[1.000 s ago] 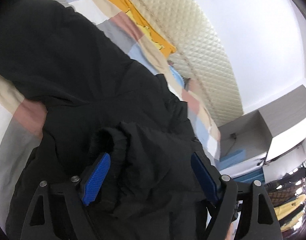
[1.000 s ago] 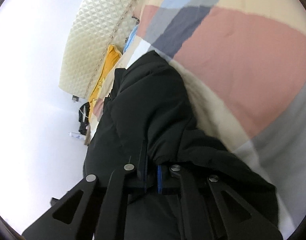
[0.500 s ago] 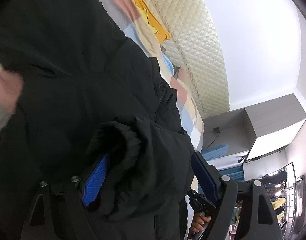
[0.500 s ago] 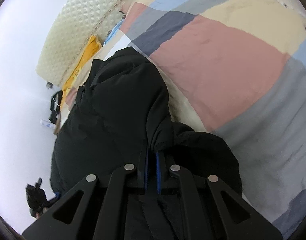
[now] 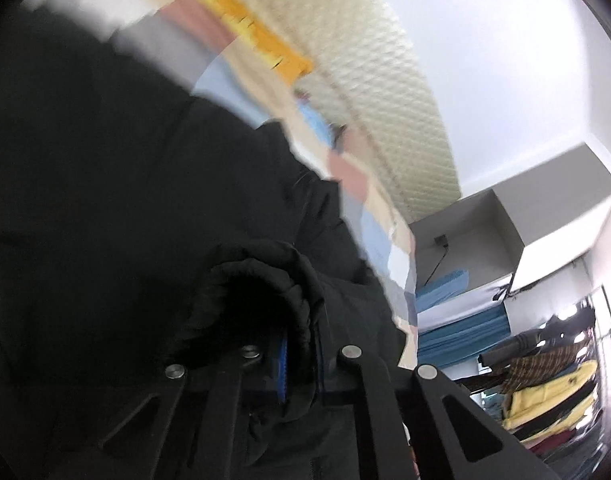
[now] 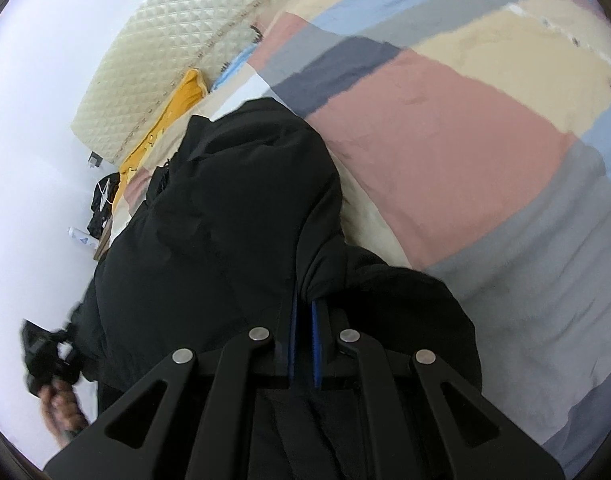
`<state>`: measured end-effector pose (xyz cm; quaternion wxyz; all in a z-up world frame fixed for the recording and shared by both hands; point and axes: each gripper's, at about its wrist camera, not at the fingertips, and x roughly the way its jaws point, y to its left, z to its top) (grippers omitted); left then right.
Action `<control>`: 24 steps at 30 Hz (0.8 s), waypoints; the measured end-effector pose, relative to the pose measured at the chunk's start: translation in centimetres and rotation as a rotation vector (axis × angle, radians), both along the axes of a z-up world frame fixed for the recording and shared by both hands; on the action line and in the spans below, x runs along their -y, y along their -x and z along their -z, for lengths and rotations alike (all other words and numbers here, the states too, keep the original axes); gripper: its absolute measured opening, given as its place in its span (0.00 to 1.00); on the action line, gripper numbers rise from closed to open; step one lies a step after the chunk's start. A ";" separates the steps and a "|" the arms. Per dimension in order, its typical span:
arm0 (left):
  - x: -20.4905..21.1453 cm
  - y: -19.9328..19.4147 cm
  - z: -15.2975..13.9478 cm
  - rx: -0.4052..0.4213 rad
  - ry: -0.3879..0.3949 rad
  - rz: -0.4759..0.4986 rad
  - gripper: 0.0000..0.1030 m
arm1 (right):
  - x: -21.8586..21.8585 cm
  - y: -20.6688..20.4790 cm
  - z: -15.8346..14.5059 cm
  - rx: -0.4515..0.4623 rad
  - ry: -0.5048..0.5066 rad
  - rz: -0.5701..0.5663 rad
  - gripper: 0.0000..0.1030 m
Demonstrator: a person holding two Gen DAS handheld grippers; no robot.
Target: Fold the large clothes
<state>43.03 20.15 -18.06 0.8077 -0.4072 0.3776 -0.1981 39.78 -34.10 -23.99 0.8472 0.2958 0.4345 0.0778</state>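
Observation:
A large black padded jacket (image 5: 117, 184) lies on a bed with a patchwork cover (image 6: 445, 152). My left gripper (image 5: 301, 356) is shut on the jacket's gathered cuff (image 5: 265, 276), with the blue pads almost hidden in the fabric. My right gripper (image 6: 304, 320) is shut on a fold of the same jacket (image 6: 233, 216), its blue pads close together with cloth pinched between them. The jacket spreads away from both grippers toward the headboard. The left gripper and the hand holding it also show at the lower left of the right wrist view (image 6: 51, 368).
A cream quilted headboard (image 6: 153, 68) runs behind the bed. A yellow garment (image 6: 165, 120) lies near it. In the left wrist view a grey shelf unit (image 5: 485, 232), blue bedding (image 5: 457, 320) and a rack of hanging clothes (image 5: 545, 392) stand at the right.
My left gripper has closed from wide open onto the jacket's cuff. My right gripper stays shut on the jacket and its view has swung toward the bed cover.

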 end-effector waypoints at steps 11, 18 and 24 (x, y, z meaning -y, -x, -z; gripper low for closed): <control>0.2 0.9 -0.9 -0.011 -0.354 -0.056 0.08 | -2.9 0.1 -0.4 0.051 0.124 -0.046 0.06; 2.1 2.4 -1.1 -0.016 -0.513 -0.056 0.11 | -3.2 0.4 -0.9 0.057 0.174 -0.064 0.12; 4.0 5.5 -2.4 -0.014 -0.679 -0.079 0.60 | -3.8 2.0 -2.2 0.073 0.245 -0.081 0.37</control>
